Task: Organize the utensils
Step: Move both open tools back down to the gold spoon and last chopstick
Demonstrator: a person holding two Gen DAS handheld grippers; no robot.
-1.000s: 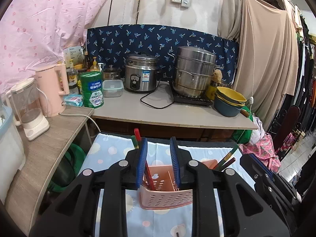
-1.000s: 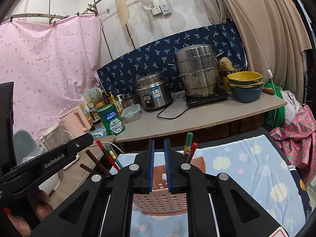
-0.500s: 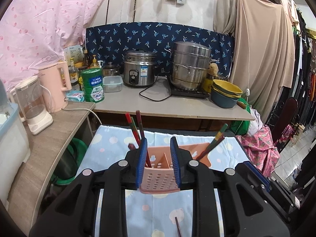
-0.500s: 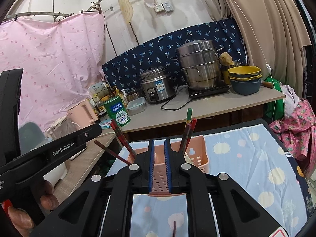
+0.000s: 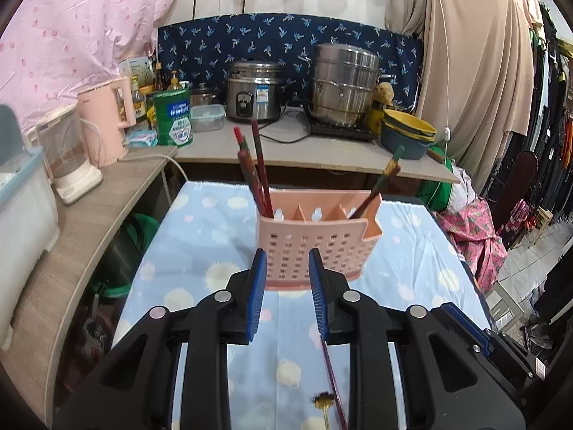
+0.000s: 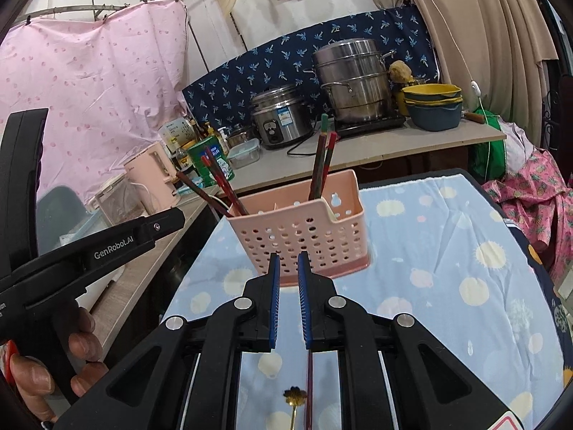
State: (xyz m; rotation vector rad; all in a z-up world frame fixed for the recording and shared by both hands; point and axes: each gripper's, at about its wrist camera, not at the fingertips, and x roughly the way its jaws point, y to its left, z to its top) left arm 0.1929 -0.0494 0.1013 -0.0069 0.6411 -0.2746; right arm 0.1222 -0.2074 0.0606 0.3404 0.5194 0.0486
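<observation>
Caddy (image 5: 315,247) on counter cloth (image 5: 200,243), chopsticks inside | you've drawn both tongs back and down | left tongs (image 5: 286,286) slightly apart, empty; right tongs (image 6: 286,290) nearly closed, empty | loose chopstick (image 5: 333,376), probably spoon (image 6: 294,399), below: fetch next.

my jaws are black with ribbed blue pads. the utensil basket (image 5: 315,247) ahead of me is salmon pink, dotted with small holes. the chopsticks (image 5: 256,168) standing in it are dark red-brown with red and green tips. the cloth (image 6: 447,251) on the surface is pale blue with cream, pink and yellow sun blotches. a maroon chopstick (image 5: 333,380) and a gold flower-headed spoon (image 6: 294,399) lie on it. behind, a navy backdrop (image 5: 286,43) with blue leaf sprigs and a pink dotted sheet (image 6: 93,82).
</observation>
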